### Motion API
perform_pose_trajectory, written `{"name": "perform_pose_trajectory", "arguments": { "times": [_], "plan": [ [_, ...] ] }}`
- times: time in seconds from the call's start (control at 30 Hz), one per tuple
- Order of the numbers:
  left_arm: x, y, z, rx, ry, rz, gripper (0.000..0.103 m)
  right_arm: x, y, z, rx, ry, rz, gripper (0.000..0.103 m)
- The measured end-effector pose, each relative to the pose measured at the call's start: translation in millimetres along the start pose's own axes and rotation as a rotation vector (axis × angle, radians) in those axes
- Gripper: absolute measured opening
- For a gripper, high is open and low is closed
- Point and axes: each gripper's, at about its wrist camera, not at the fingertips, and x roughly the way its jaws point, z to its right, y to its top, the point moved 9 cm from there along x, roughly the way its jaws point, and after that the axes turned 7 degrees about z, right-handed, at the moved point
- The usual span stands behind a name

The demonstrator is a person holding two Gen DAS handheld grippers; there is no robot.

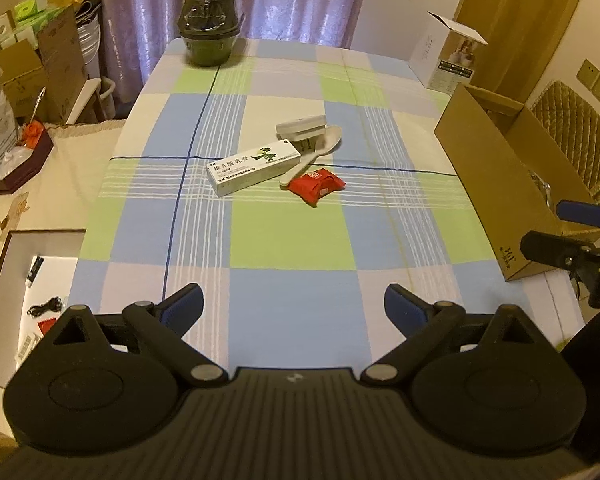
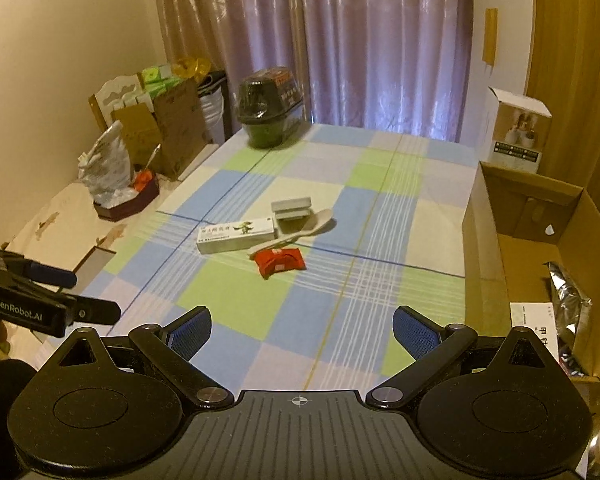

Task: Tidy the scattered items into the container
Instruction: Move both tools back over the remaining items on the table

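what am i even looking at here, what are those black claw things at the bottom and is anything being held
Those are two handheld grippers, each with a camera looking along its blue-padded fingers. One picture comes from the left gripper, the other from the right gripper. Both are open and hold nothing. On the checked tablecloth lie a white ointment box, a grey case, a pale spoon and a red packet, clustered together. An open cardboard box stands to the right, already holding a foil bag.
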Motion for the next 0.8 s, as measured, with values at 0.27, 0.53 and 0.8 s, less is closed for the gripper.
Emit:
{"name": "perform_pose_trajectory", "arguments": {
  "times": [0.27,0.53,0.8],
  "plan": [
    [17.4,5.0,0.9,0.091,-0.017,-0.003,0.095,18.3,-8.1,6.0,0.010,-0.004,-0.039,0.102],
    [42.1,13.7,-2.9,0.139,-0.030,-0.023,0.095,41.9,-10.8,6.1,0.006,0.011,-0.069,0.102],
    [69.4,17.1,-10.5,0.140,-0.039,-0.053,0.095,73.2,-4.6,5.2,-0.014,0.021,-0.092,0.102]
  ]
}}
